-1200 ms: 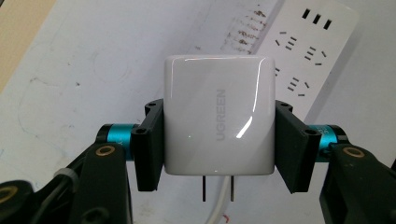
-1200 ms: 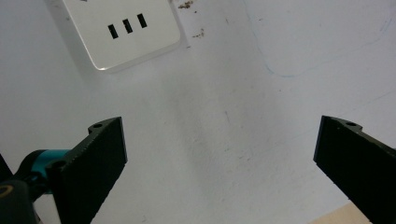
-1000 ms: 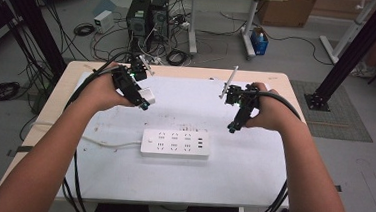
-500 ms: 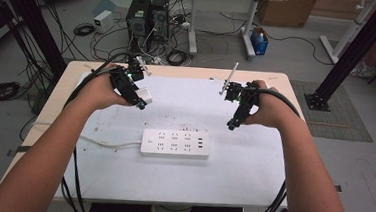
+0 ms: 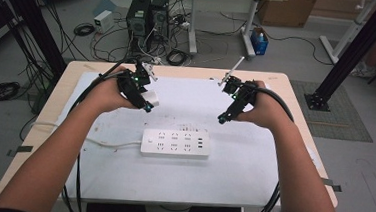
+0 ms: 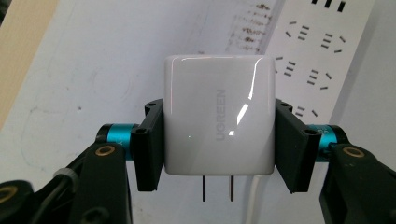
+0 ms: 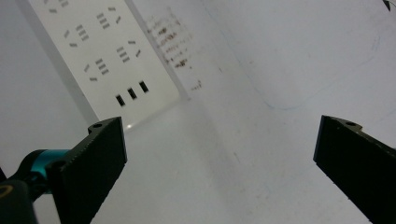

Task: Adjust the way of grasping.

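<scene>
**A:** White mat on a wooden table (image 5: 50, 111), cables and computer towers on the floor behind. What do you have in hand?

**B:** Item one, your left gripper (image 6: 219, 140): jaws closed on the two sides of a white charger (image 6: 218, 114), pads pressed flat against it, its two prongs pointing back toward the camera. In the high view you hold that left gripper (image 5: 146, 104) above the mat, well clear of it, the charger (image 5: 151, 99) at its tip.

**A:** And the other one?

**B:** Item two, your right gripper (image 7: 219, 154): jaws wide apart, nothing between them, hanging over bare mat. In the high view that gripper (image 5: 224, 117) sits across from the left.

**A:** Where does the charger go?

**B:** Item three, the power strip (image 5: 175, 143): flat on the mat between and nearer to you than both grippers, sockets up, none occupied. Judged status: pick-up done; you have the turning of the prongs downward, the lining up over a socket and the push home left.
</scene>
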### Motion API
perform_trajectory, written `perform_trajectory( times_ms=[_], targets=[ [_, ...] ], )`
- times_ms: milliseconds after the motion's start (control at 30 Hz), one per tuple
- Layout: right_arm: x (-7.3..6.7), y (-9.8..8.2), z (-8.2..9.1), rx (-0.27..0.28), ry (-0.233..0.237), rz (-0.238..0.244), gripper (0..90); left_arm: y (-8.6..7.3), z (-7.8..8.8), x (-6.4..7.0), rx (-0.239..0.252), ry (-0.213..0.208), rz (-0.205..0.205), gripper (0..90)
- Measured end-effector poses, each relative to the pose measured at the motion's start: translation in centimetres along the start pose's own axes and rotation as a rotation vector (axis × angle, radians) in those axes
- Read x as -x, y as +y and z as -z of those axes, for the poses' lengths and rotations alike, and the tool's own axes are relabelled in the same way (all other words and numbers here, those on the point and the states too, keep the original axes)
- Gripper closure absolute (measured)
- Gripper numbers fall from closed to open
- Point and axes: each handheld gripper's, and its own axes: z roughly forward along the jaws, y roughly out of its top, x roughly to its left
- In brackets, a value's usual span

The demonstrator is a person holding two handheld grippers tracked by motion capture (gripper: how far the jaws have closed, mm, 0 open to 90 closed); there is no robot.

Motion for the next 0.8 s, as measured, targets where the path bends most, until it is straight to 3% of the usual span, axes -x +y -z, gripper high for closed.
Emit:
perform_trajectory(
  times_ms=[67,233,333,800],
  targets=[
    [-0.2,0.1,-0.2,0.02,0.036,-0.026,1.9,0.1,-0.2,0.2,0.0,-0.002,-0.005,42.6],
    [-0.7,0.6,-0.8,0.039,0.072,-0.043,1.9,0.0,-0.6,0.6,0.01,-0.005,-0.016,42.6],
    [-0.9,1.0,-1.3,0.042,0.072,-0.034,2.0,-0.1,-0.8,0.7,0.018,-0.006,-0.014,42.6],
    [-1.1,1.3,-1.8,0.142,0.132,-0.104,2.1,-0.1,-1.4,1.5,0.054,0.011,-0.051,42.6]
  ],
)
